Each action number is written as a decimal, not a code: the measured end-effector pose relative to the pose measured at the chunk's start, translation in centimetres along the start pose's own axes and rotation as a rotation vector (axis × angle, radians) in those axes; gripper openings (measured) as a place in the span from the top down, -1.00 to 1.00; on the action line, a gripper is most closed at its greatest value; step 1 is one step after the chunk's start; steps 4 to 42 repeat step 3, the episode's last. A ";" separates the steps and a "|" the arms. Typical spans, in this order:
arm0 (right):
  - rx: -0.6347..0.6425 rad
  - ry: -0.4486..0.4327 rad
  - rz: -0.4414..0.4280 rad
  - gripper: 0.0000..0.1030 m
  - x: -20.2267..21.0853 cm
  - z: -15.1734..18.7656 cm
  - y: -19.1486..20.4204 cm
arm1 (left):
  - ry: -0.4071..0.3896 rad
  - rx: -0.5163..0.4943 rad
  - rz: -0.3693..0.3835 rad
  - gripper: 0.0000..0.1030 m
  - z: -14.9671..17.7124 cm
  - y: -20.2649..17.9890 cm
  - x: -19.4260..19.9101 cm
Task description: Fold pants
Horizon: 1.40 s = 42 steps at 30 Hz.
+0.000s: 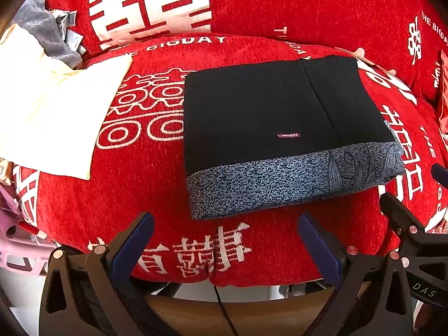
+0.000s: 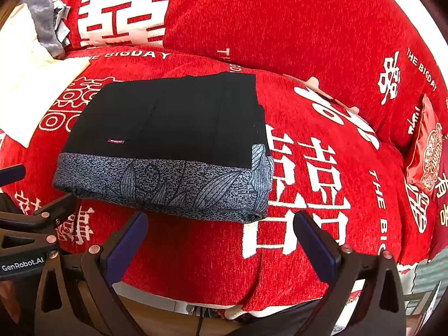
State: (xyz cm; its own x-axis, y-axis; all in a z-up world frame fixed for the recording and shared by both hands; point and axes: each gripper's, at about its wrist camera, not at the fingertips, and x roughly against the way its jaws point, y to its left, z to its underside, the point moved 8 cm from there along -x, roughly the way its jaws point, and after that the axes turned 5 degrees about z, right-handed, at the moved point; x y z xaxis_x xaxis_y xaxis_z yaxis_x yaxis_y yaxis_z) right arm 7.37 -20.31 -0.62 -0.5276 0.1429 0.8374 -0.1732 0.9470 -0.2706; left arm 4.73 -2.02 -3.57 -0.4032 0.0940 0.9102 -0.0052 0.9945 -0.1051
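The black pants [image 1: 268,112] lie folded into a neat rectangle on the red sofa seat [image 1: 140,184], with a speckled grey-blue band along the near edge and a small label on top. In the right wrist view the same pants [image 2: 173,128] sit left of centre. My left gripper [image 1: 225,225] hovers open just in front of the folded edge, holding nothing. My right gripper [image 2: 221,224] is open too, near the front right corner of the pants, empty. Each gripper shows at the edge of the other's view.
A cream folded cloth [image 1: 53,106] lies on the seat to the left, with a grey towel [image 1: 42,25] behind it. Red back cushions [image 2: 280,22] with white lettering rise behind. A red packet [image 2: 425,145] rests at the far right. A wooden floor shows below the seat's front edge.
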 end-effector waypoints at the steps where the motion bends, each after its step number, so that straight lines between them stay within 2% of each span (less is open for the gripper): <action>1: -0.002 -0.001 -0.004 -1.00 0.0 0.0 0.0 | -0.001 0.006 0.004 -1.00 0.1 0.0 0.0; 42: -0.004 0.000 -0.009 -1.00 0.0 0.2 0.0 | 0.004 0.009 0.007 -1.00 0.3 0.0 0.0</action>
